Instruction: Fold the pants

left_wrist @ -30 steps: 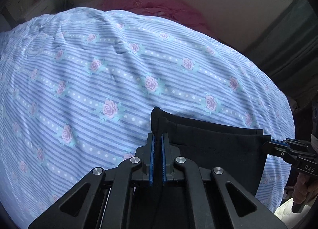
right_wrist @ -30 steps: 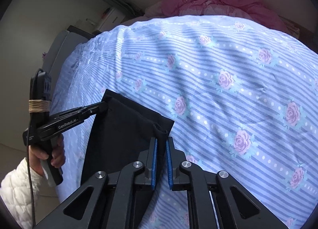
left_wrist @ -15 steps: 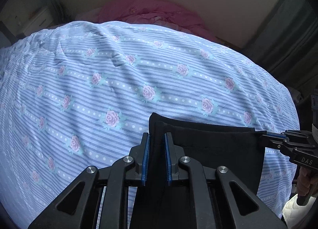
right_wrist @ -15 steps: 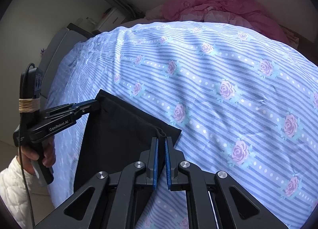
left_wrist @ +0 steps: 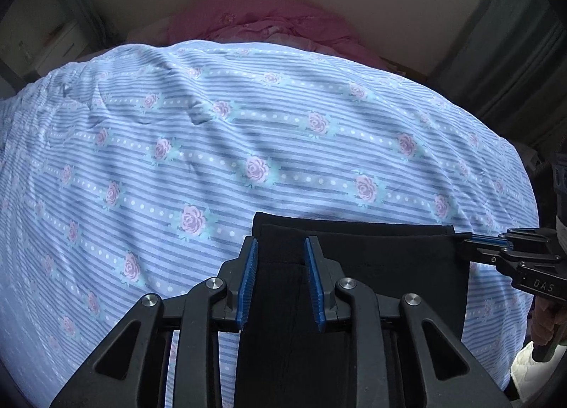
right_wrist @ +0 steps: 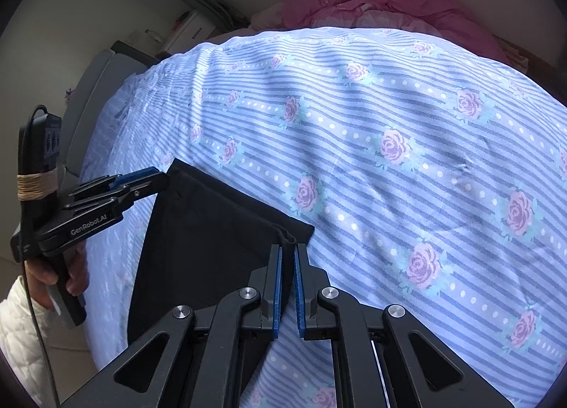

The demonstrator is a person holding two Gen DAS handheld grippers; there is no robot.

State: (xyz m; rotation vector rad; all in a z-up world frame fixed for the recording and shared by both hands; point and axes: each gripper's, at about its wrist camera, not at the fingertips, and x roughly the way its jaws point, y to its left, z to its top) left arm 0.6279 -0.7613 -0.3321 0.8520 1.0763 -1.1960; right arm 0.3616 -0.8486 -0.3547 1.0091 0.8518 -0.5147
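Note:
Black pants lie folded flat on the flowered bedsheet, near the bed's front edge. My left gripper hovers over their left corner with its jaws opening; the cloth lies between the blue pads, but they do not press it. My right gripper is shut on the pants' other corner, where a small fold of cloth sits at its tips. The pants spread out between both tools. The right wrist view shows the left gripper at the far corner.
A pink quilt is heaped at the head of the bed. A pale cabinet and grey furniture stand beside the bed's left side. A hand in a white quilted sleeve holds the left tool. Dark curtains hang at right.
The left gripper's jaws went from shut on the pants' corner to spread apart, letting the cloth go, and it drew back a little. The right gripper kept its pinch and stayed put.

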